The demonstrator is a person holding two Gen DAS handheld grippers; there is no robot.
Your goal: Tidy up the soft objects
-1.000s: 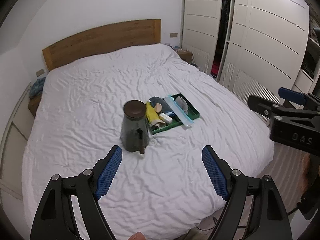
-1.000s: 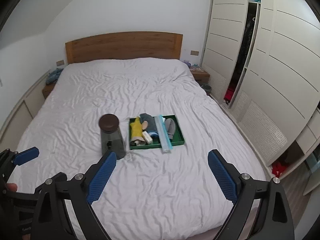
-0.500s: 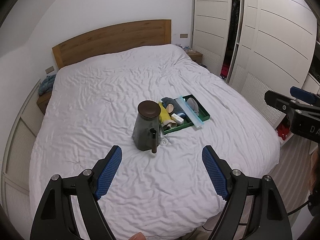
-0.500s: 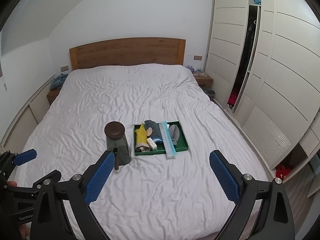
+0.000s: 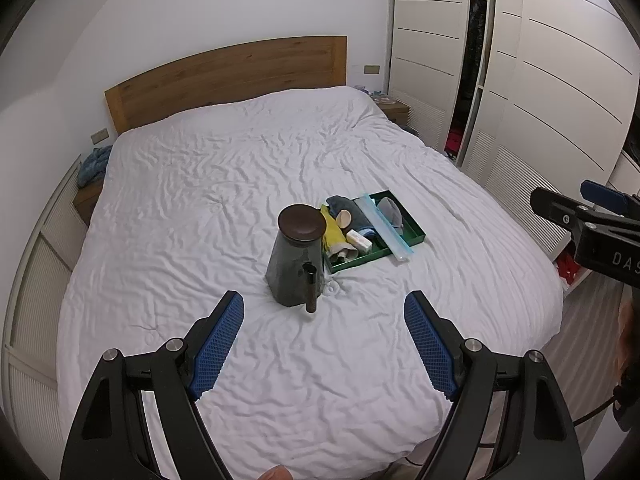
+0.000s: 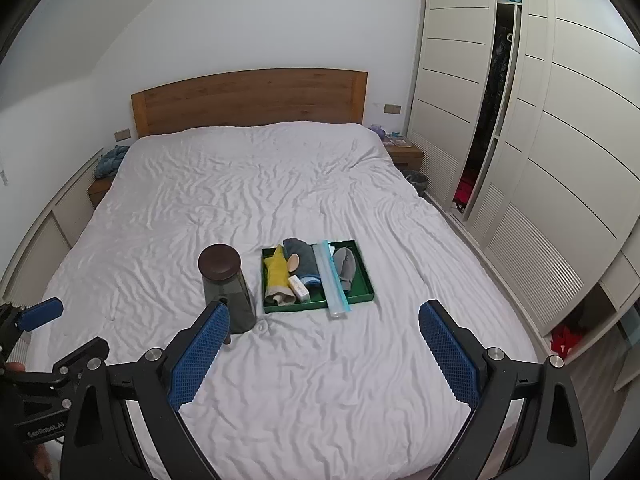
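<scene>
Right now both grippers hang over the foot edge of the bed (image 6: 248, 184), pointing down toward its white sheet. The left gripper (image 5: 324, 340) has its blue pads wide apart with only wrinkled sheet between them; the right gripper (image 6: 324, 350) is spread just as wide and grips nothing either.

Near the middle of the bed, somewhat toward the foot edge, lies a green tray (image 6: 362, 276). Inside it, from the left wall toward the right, sit a yellow cloth (image 6: 277, 271), a dark blue folded cloth (image 6: 302, 258) with a small wooden piece (image 6: 294, 263) on it, a white box (image 6: 299, 287), and a grey soft item (image 6: 345, 267). A long clear zip bag (image 6: 331, 278) lies lengthwise across the tray, its near end sticking out over the front rim onto the sheet.

Just beside the tray's left wall stands a dark pitcher (image 5: 294, 262), upright, with a brown round lid (image 5: 302, 224). A wooden headboard (image 6: 248, 100) backs the far edge, and white wardrobe doors (image 6: 560, 160) line the right side.
</scene>
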